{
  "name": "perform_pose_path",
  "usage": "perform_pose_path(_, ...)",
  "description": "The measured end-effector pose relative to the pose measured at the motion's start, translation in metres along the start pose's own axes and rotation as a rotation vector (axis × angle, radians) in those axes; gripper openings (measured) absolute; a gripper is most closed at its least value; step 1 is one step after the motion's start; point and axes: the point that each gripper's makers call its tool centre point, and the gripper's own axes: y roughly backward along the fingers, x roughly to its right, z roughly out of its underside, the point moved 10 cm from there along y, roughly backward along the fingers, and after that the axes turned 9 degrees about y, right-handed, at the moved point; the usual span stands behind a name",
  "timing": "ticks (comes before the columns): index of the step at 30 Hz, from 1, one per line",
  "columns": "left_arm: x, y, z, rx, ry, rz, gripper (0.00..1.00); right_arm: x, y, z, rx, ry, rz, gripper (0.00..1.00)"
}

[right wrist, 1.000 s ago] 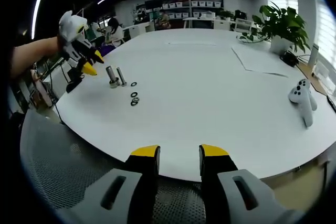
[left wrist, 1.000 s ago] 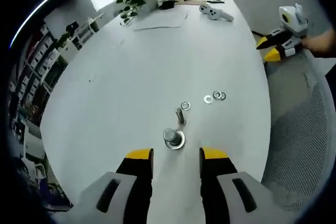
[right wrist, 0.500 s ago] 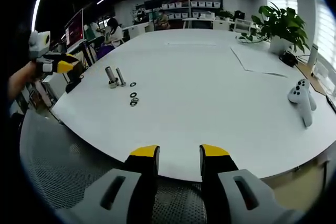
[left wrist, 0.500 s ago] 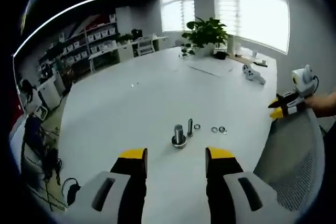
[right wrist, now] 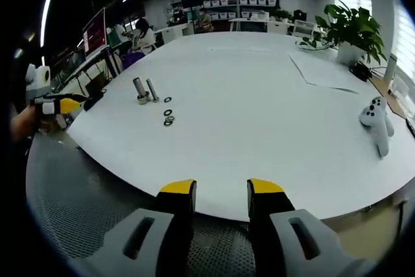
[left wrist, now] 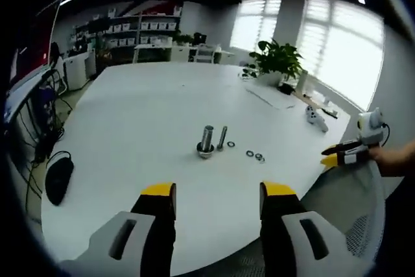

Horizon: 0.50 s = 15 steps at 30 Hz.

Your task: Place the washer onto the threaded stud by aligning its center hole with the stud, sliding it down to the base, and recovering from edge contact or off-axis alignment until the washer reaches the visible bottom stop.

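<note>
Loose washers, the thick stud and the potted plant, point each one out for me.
loose washers (left wrist: 254,155): left gripper view, on the small cluster.
thick stud (left wrist: 207,139): left gripper view, mid-shaft.
potted plant (right wrist: 351,28): right gripper view, on the leaves.

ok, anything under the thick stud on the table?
The thick stud stands upright on a wider round base, possibly a washer; what lies beneath that is covered. Loose washers lie apart, beside it.

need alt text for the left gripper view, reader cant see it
Two upright metal studs stand side by side on a white table, with small washers lying loose just to their right. The open left gripper points at them from the near edge; the right gripper hovers at the table's right edge.
</note>
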Motion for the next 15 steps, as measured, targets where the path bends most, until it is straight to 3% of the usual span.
perform_pose_path(8, 0.006, -0.002, 0.004, -0.005, 0.004, -0.008, 0.49, 0.001, 0.001, 0.0, 0.025, -0.006, 0.001, 0.34)
perform_pose_path(12, 0.011, -0.004, 0.008, -0.032, -0.07, -0.028, 0.51, 0.0, 0.001, -0.001, 0.038, 0.004, -0.011, 0.34)
perform_pose_path(15, 0.01, -0.008, 0.013, -0.072, -0.07, -0.029, 0.5, 0.0, 0.001, -0.001, 0.045, 0.008, -0.019, 0.34)
